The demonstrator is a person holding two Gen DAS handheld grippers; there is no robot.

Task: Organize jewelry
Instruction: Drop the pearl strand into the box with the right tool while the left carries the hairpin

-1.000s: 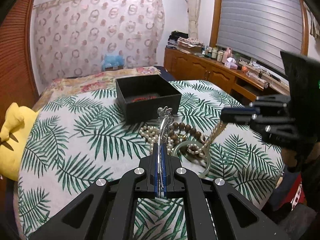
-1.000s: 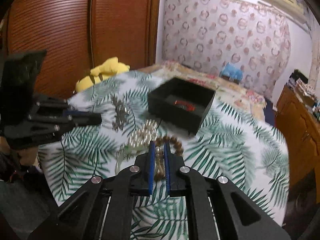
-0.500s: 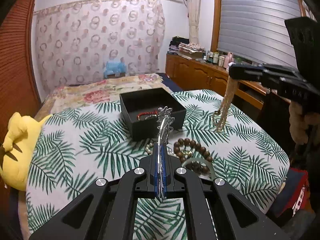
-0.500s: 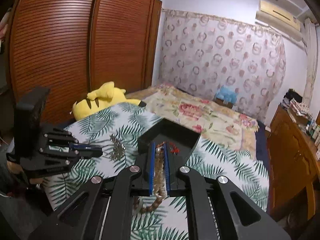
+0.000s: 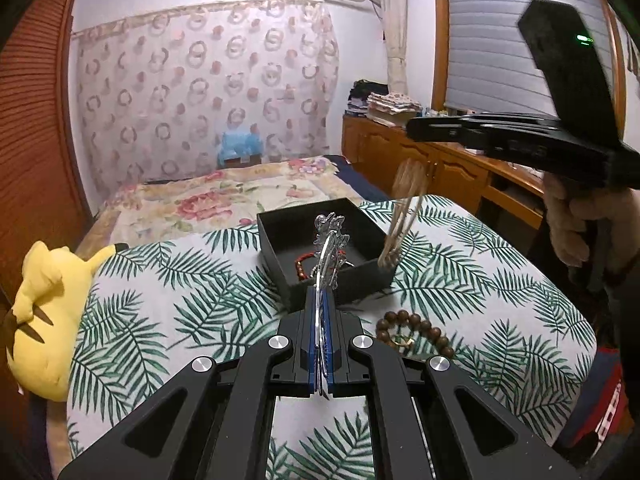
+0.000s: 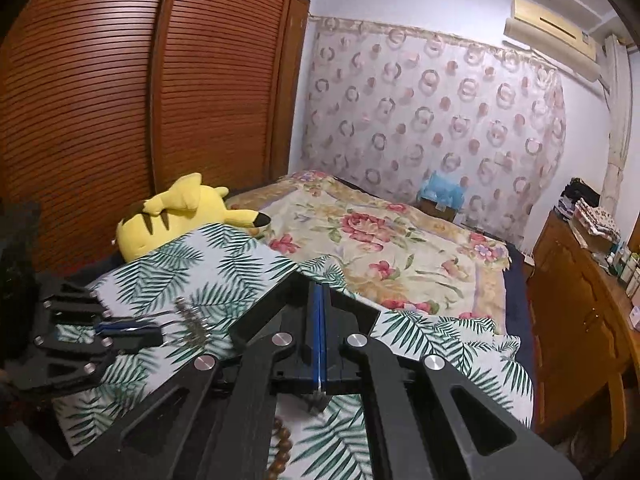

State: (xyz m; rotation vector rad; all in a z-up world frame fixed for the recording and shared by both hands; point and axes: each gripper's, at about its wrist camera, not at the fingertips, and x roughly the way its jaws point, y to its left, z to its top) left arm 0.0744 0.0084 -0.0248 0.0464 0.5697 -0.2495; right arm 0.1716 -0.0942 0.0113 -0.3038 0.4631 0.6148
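While clamped, the silver hairpin (image 5: 329, 240) juts beyond the left gripper (image 5: 320, 300).

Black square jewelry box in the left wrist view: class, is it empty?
No. The black square jewelry box already holds a red beaded bracelet lying on its dark floor.

The left gripper (image 5: 320, 312) is black, with two long angular arms, blue pads on the inner faces of its fingers and round silver screws at the joints. The right gripper (image 5: 412, 130) has the same black build; a tall black block with a small green light stands on it at two o'clock. A fuzzy beige glove covers the hand (image 5: 576, 220) beneath.
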